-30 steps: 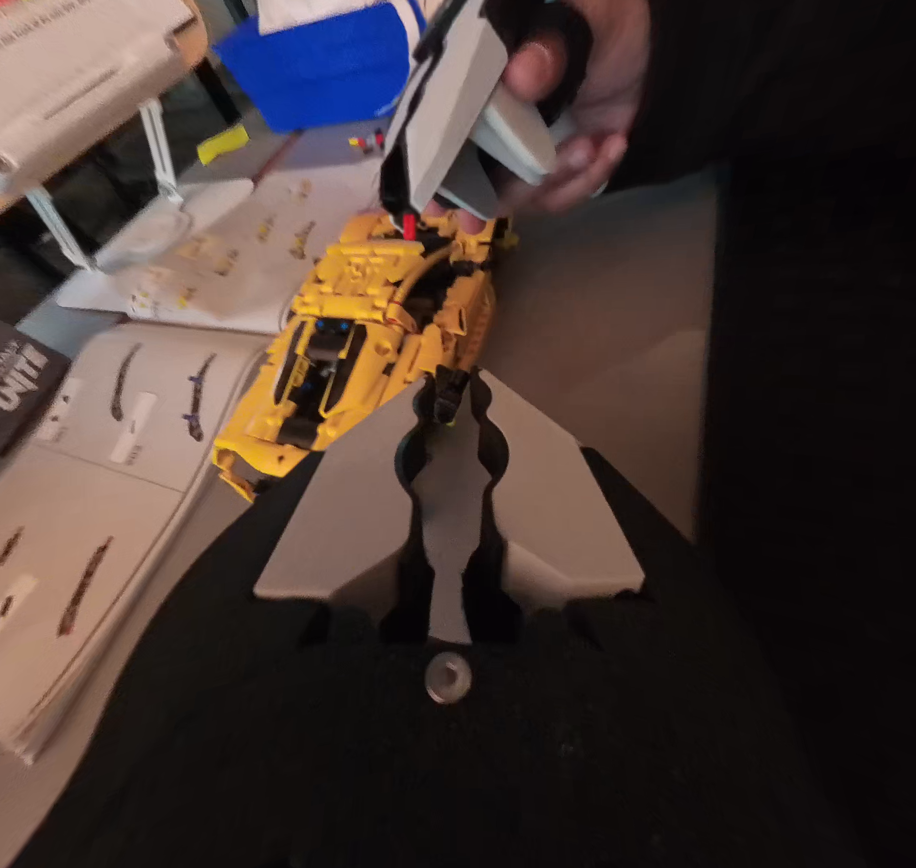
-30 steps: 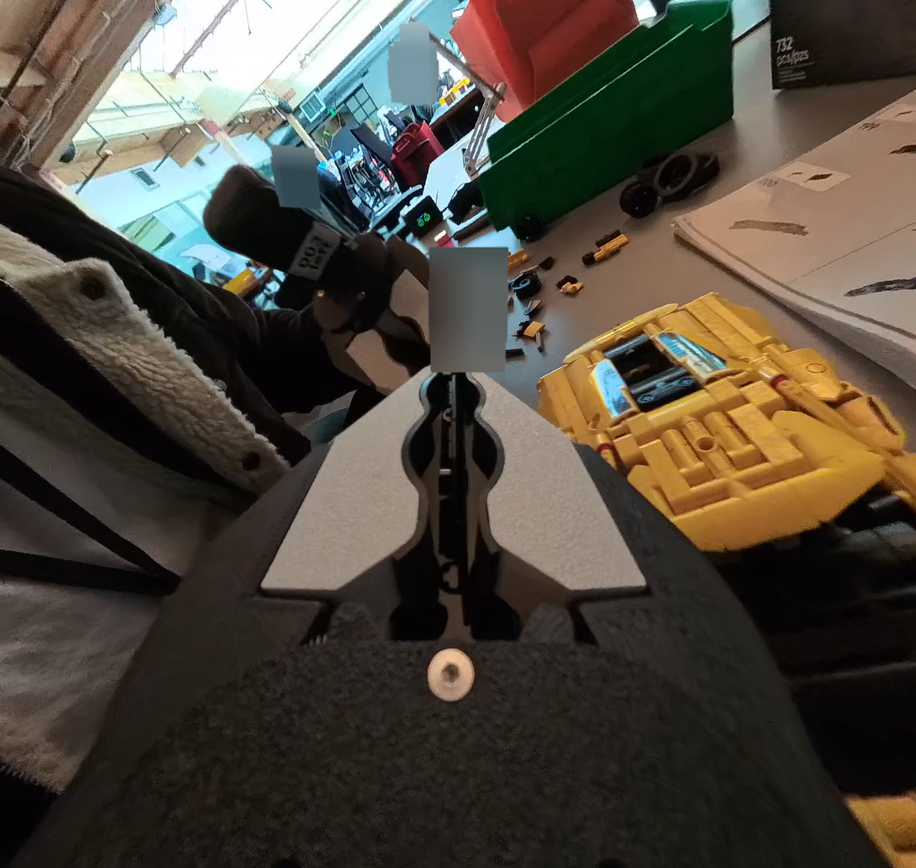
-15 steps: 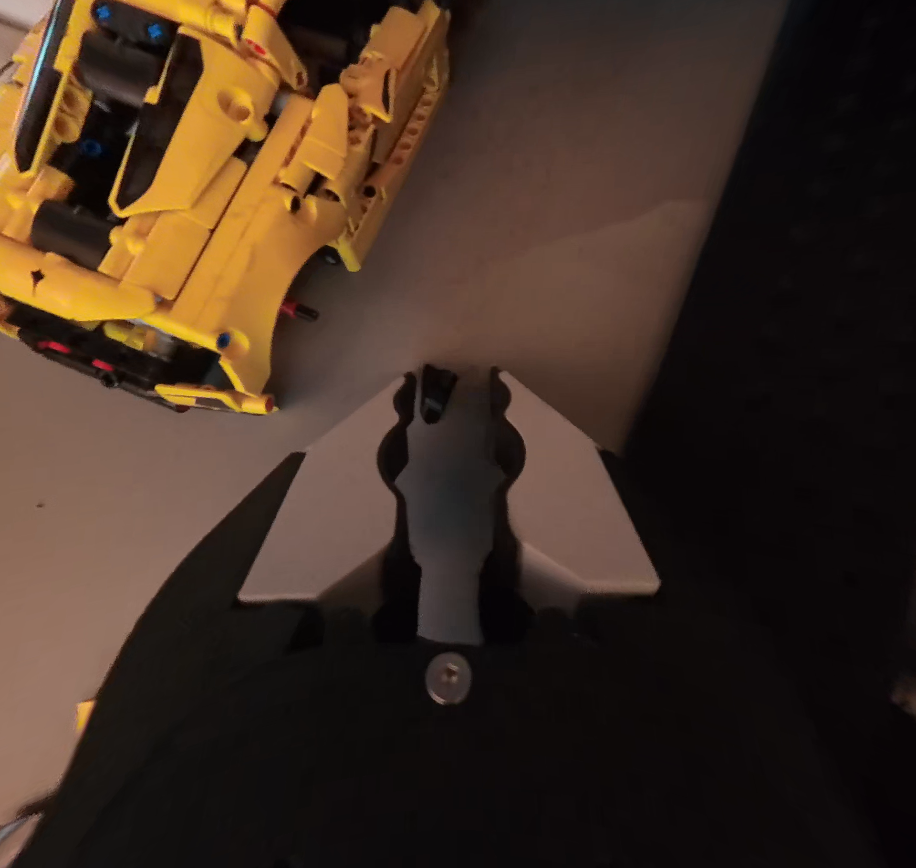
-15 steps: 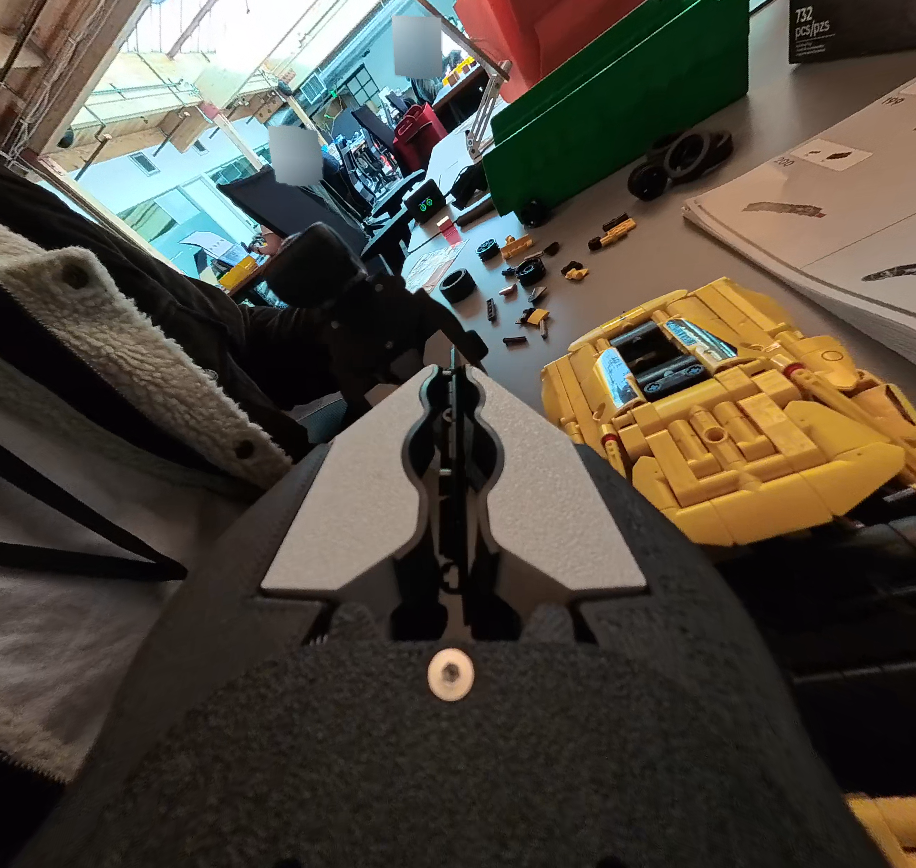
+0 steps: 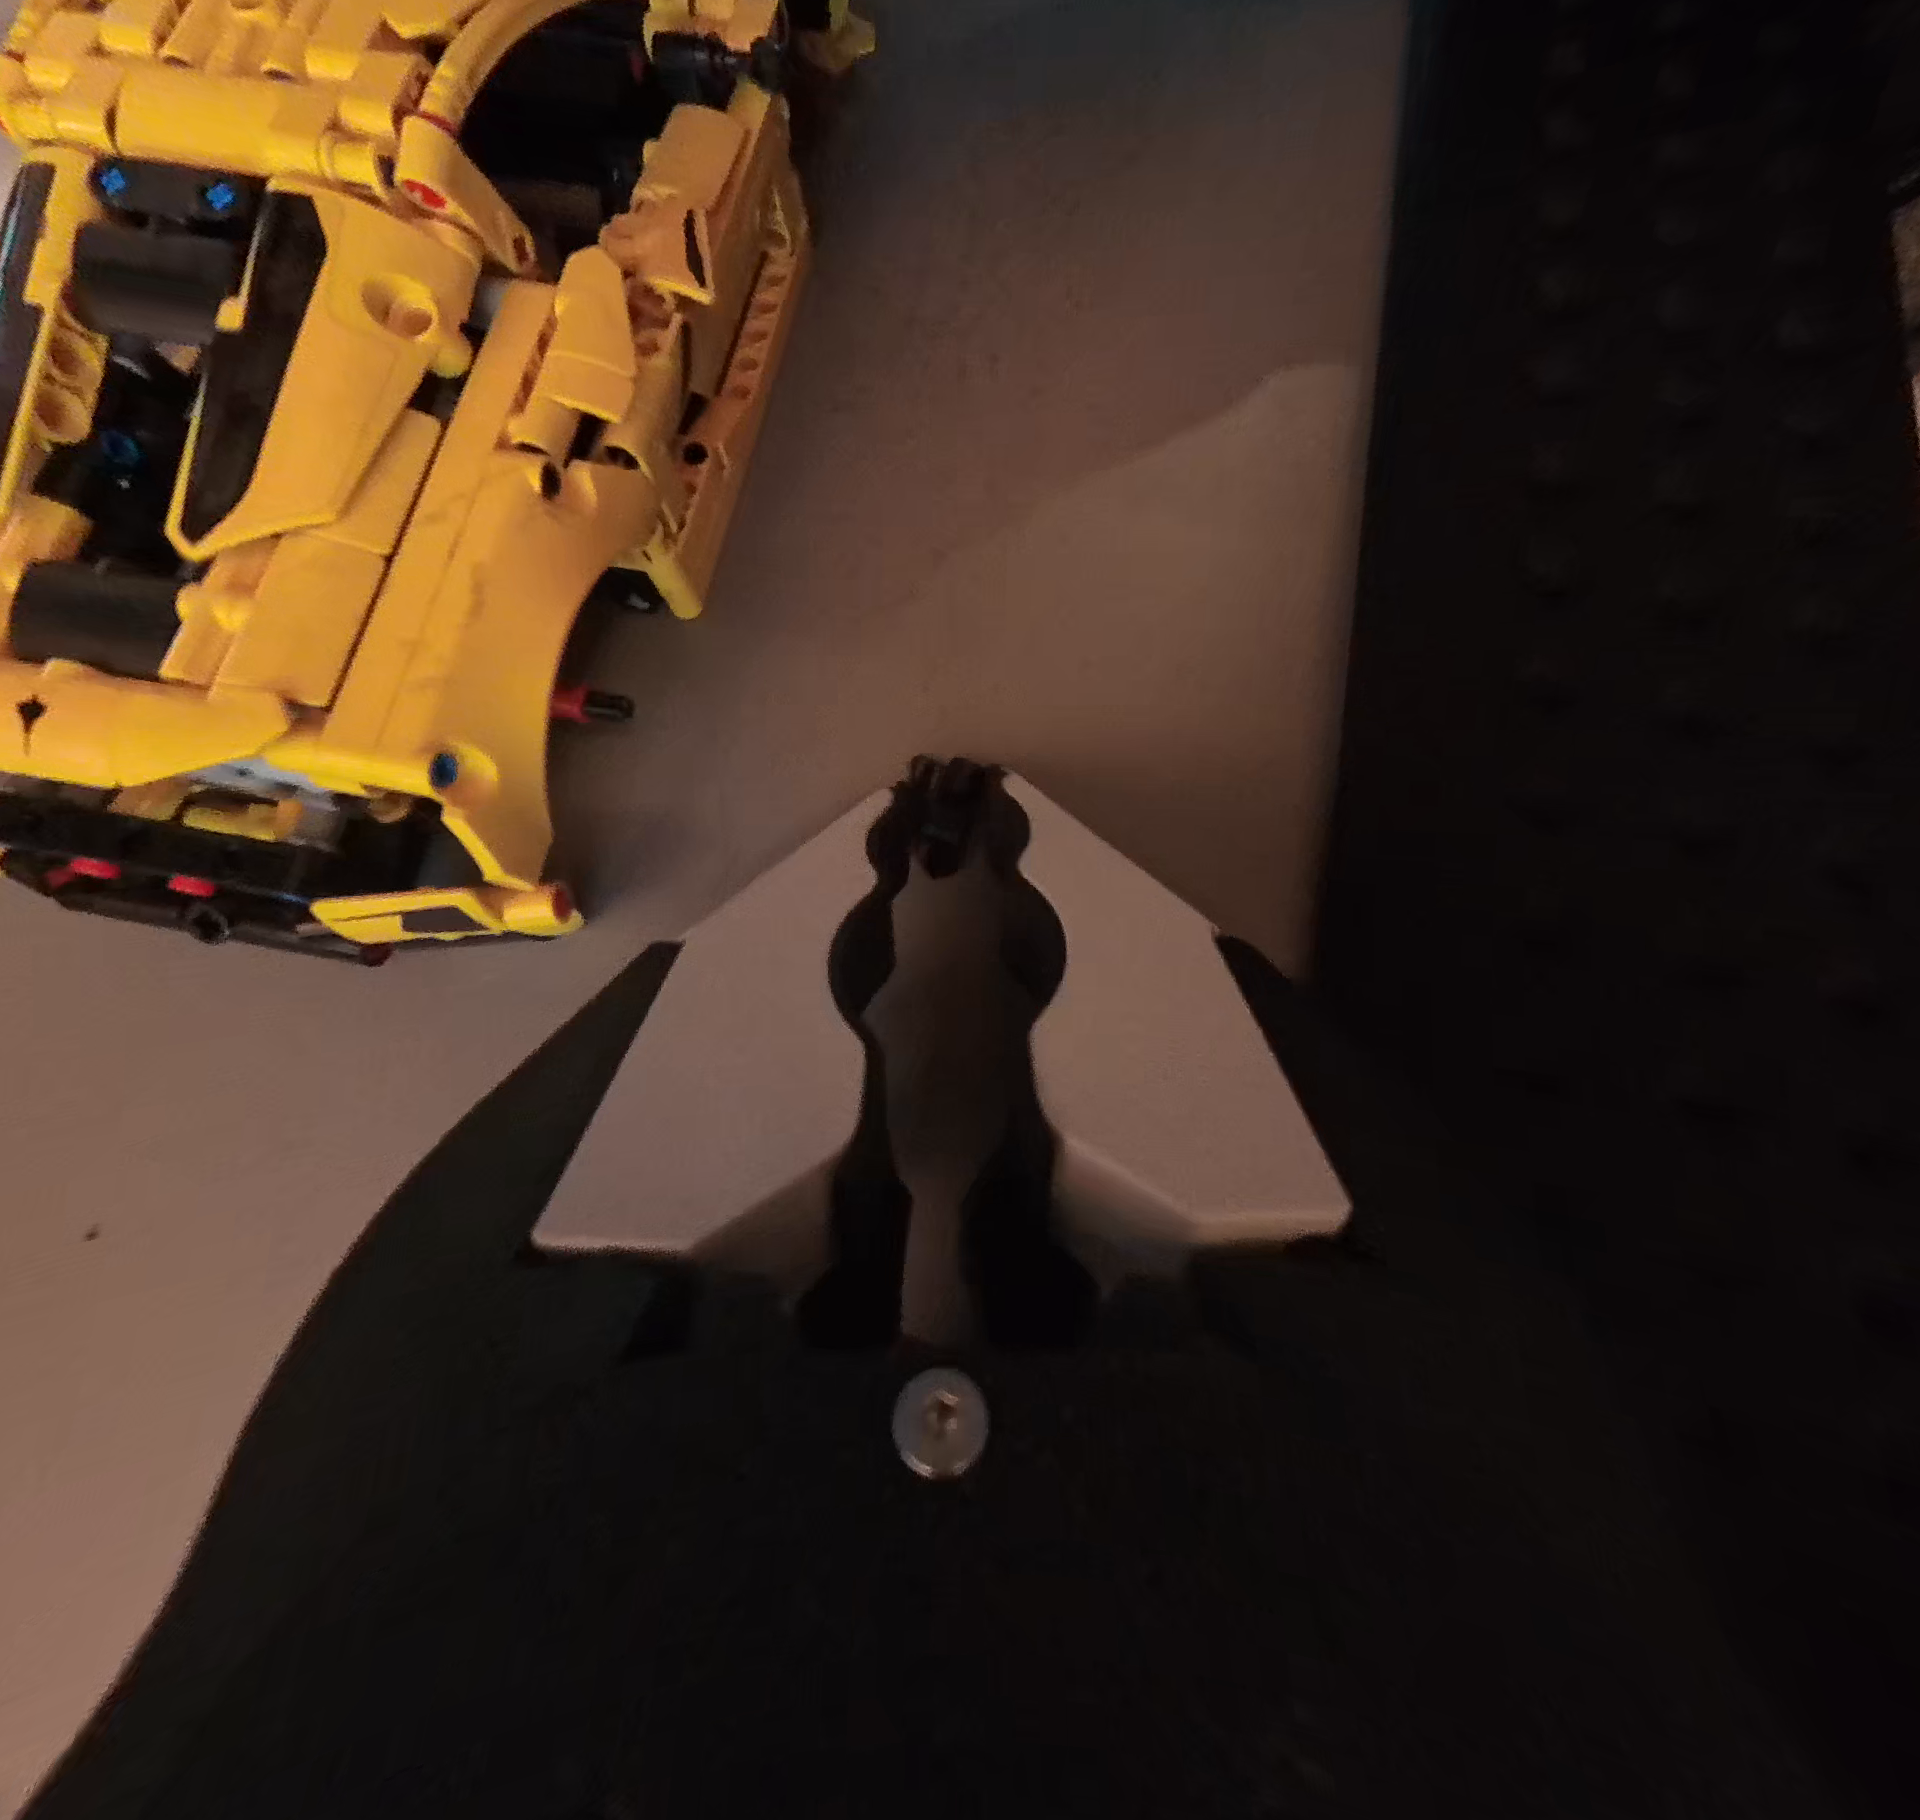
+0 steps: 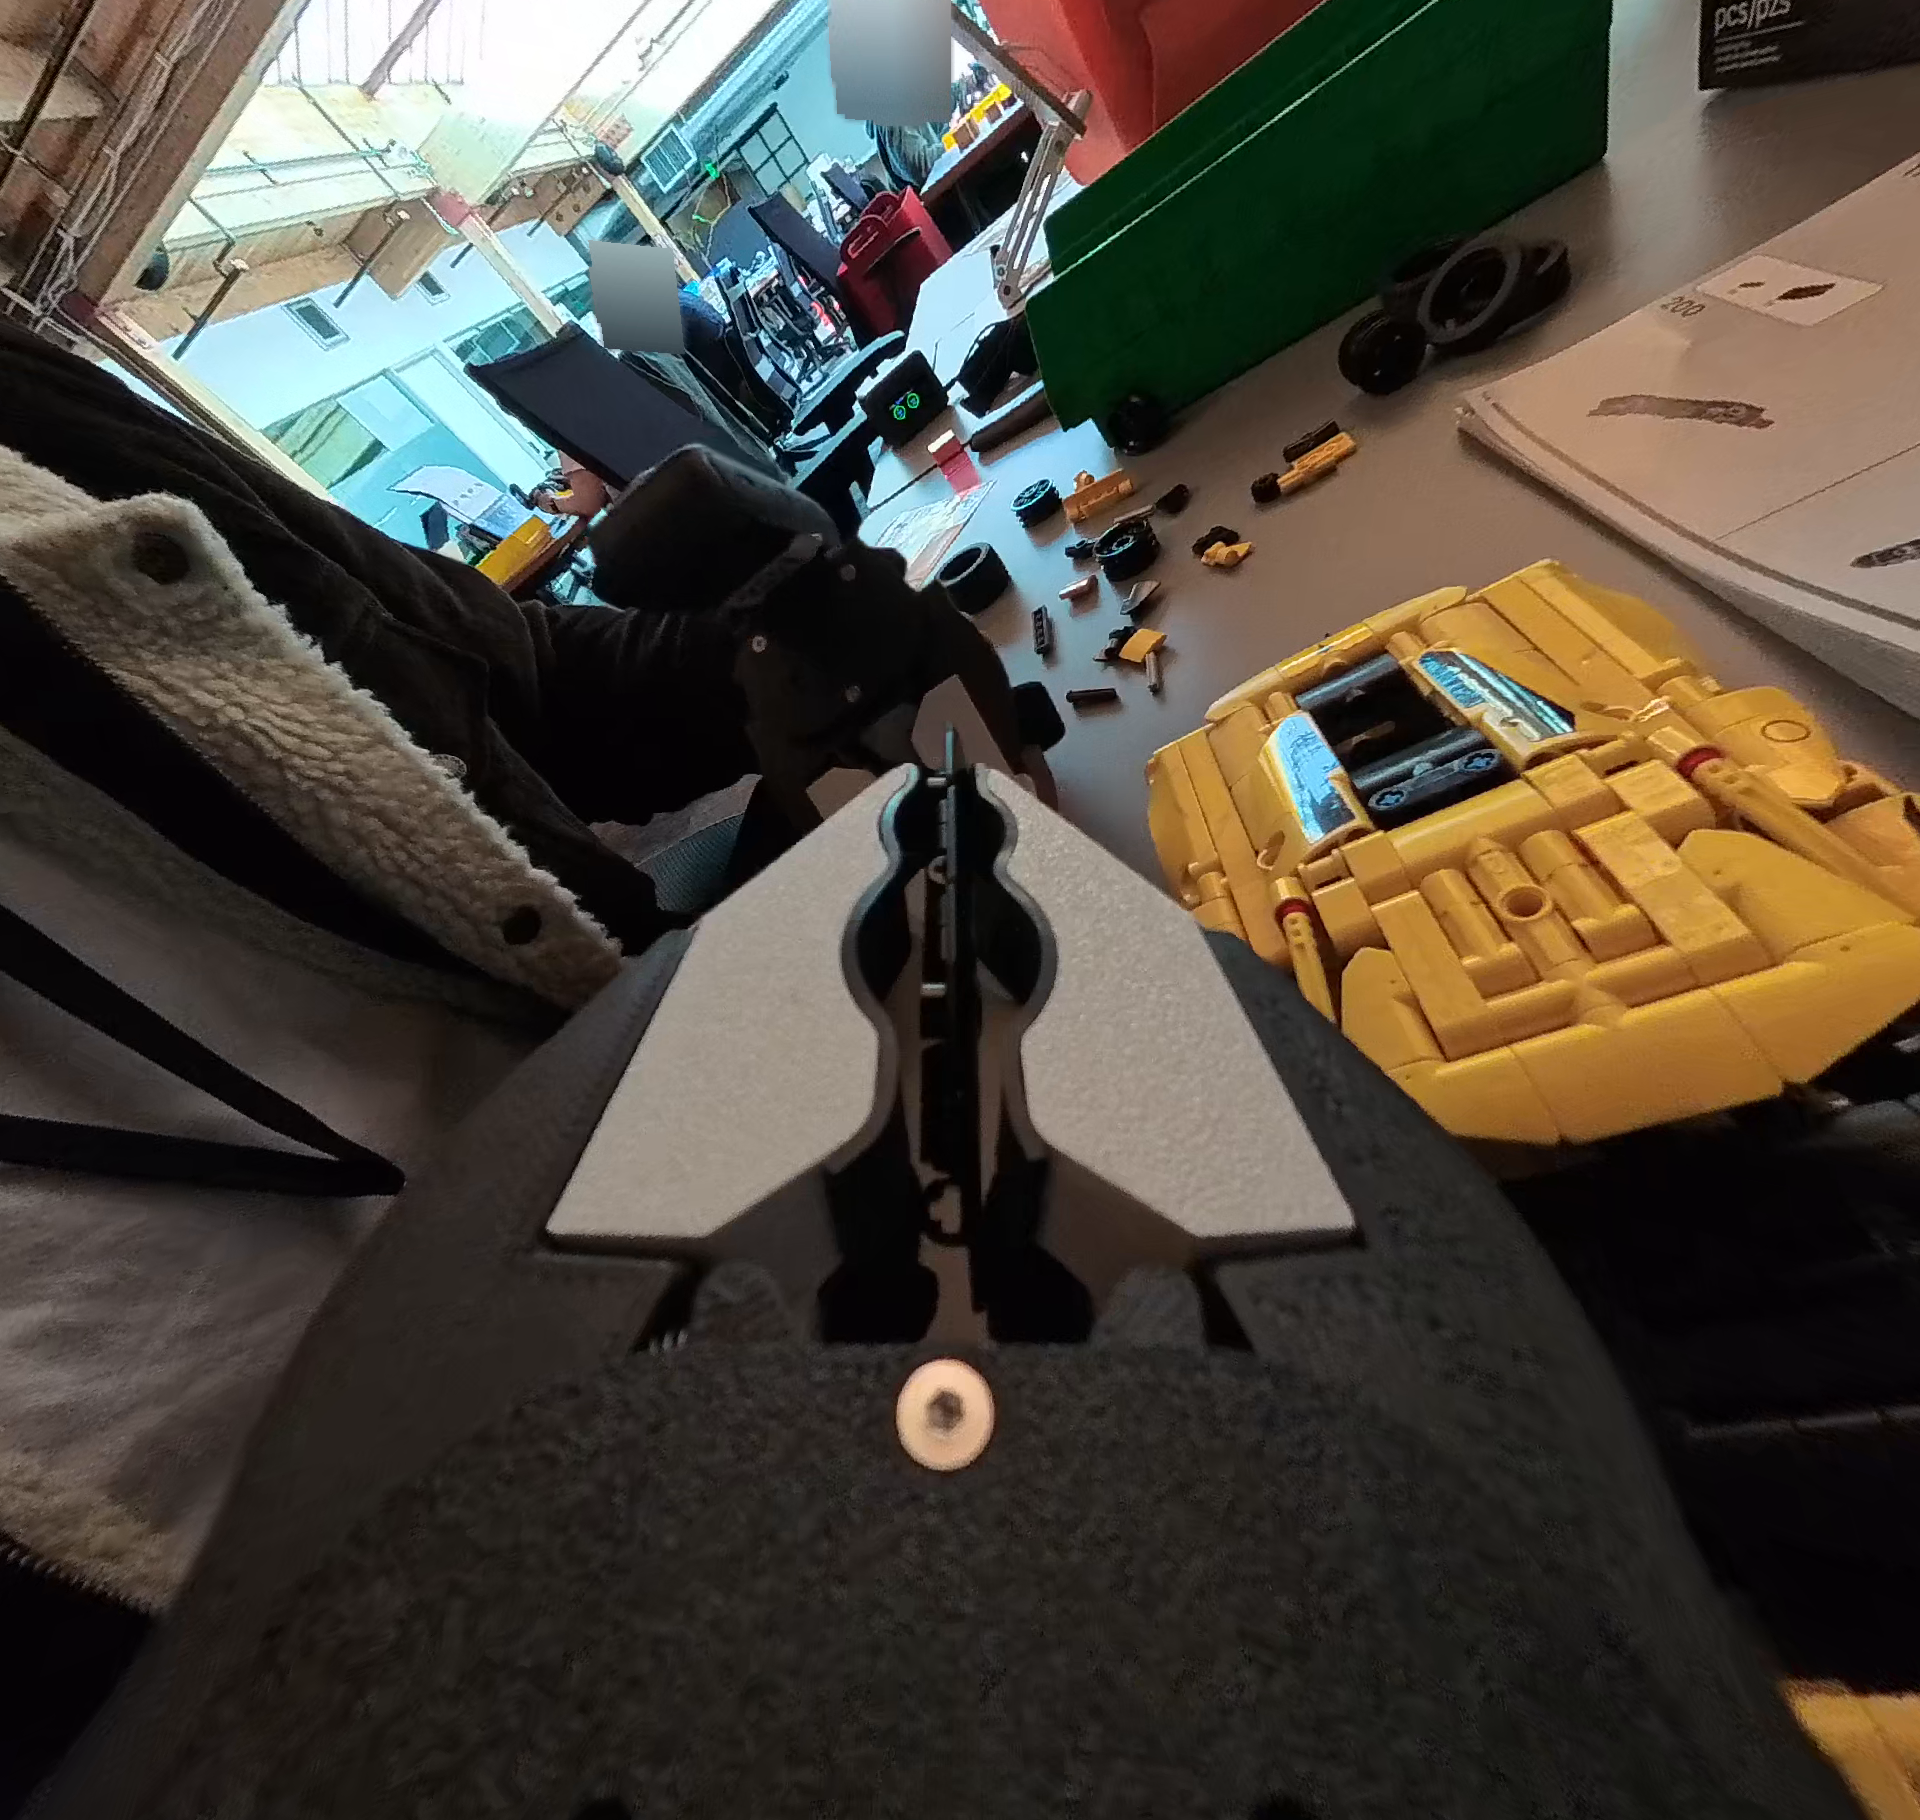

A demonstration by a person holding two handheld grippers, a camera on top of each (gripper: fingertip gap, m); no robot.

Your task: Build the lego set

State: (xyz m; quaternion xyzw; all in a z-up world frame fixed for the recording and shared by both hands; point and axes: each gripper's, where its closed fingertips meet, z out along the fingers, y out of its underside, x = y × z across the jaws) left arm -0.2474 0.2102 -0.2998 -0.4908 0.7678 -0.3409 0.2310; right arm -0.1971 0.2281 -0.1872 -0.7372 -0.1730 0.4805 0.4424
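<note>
Lego car [image 5: 343,399]: yellow, studded and angular, black cockpit gaps, sitting on the grey table [image 5: 1039,336], up-left of the fingertips.
Left gripper [image 5: 943,802]: pale wedge fingers pinching a small black piece [image 5: 940,809] at the very tip.
Axle stub [image 5: 592,705]: red and black, poking from the car's near flank; probably the target, so line up square before pushing.
Right view, car [image 6: 1538,866]: glossy, smooth panels, lying on the table at right.
Right gripper [image 6: 948,783]: clamped on a thin black part [image 6: 951,939], edge-on.
Loose parts [image 6: 1127,565]: scattered beyond, near a green bin [image 6: 1299,212].
</note>
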